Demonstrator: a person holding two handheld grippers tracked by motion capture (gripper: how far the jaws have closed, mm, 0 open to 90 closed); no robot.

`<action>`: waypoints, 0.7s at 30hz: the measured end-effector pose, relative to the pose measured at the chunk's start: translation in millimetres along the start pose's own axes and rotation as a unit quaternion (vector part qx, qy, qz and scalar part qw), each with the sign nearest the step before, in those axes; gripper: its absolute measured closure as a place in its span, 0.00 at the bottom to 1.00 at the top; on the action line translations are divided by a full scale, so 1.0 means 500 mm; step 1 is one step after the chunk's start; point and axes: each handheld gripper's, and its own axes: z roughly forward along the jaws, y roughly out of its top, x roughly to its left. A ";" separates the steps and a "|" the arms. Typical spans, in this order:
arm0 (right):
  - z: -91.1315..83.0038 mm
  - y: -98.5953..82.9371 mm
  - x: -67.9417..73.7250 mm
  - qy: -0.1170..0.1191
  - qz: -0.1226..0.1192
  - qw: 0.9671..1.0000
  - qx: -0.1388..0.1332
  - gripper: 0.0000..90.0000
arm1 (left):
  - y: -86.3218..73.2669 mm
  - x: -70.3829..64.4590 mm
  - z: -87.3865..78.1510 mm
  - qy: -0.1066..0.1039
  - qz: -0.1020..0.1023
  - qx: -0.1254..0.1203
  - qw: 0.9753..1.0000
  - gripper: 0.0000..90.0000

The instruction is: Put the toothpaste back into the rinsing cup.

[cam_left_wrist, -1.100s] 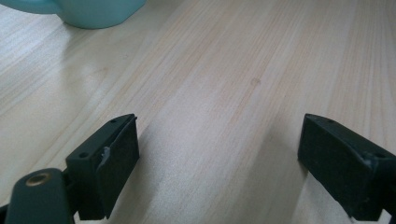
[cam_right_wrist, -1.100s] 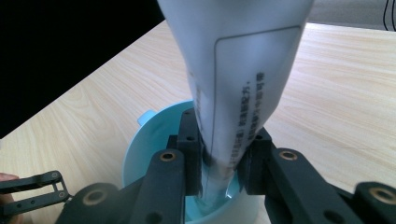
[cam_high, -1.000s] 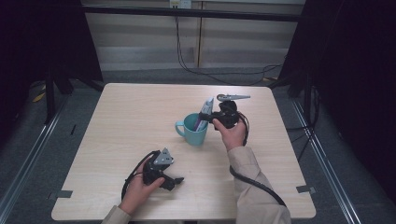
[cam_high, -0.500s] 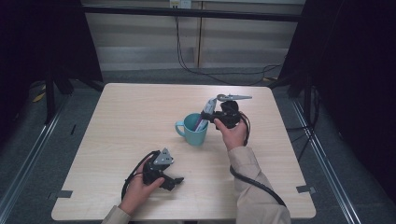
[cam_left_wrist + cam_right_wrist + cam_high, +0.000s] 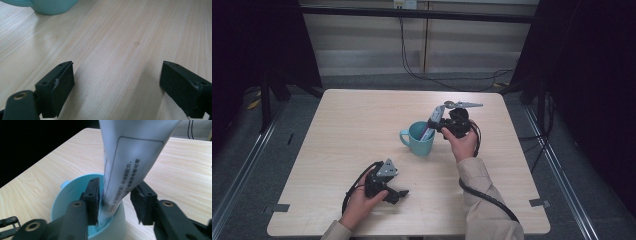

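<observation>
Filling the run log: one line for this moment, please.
white plastic tube standing in light-blue ceramic mug | right gripper open around it | left gripper open, idle

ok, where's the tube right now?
The tube stands tilted with its lower end inside the teal mug, right of table centre in the high view, between the jaws of the right hand-held gripper.

Soft, even light falls from above on the pale table (image 5: pixel 362 130), while everything beyond it sinks into near-black at both sides and the high view looks slightly grainy. In the left gripper view the left gripper (image 5: pixel 117 82) casts faint, diffuse shadows on the wood just ahead of its jaws, which are a little soft at the lower edge. In the right gripper view the tube (image 5: pixel 130 170) above the right gripper (image 5: pixel 115 200) is brightly lit and nearly washed out at the top, its print sharp only close to the jaws.
</observation>
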 end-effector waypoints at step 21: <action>-0.036 0.004 0.006 -0.005 -0.011 1.000 0.008 0.35 | 0.000 0.000 0.000 -0.001 -0.001 -0.001 1.000 0.13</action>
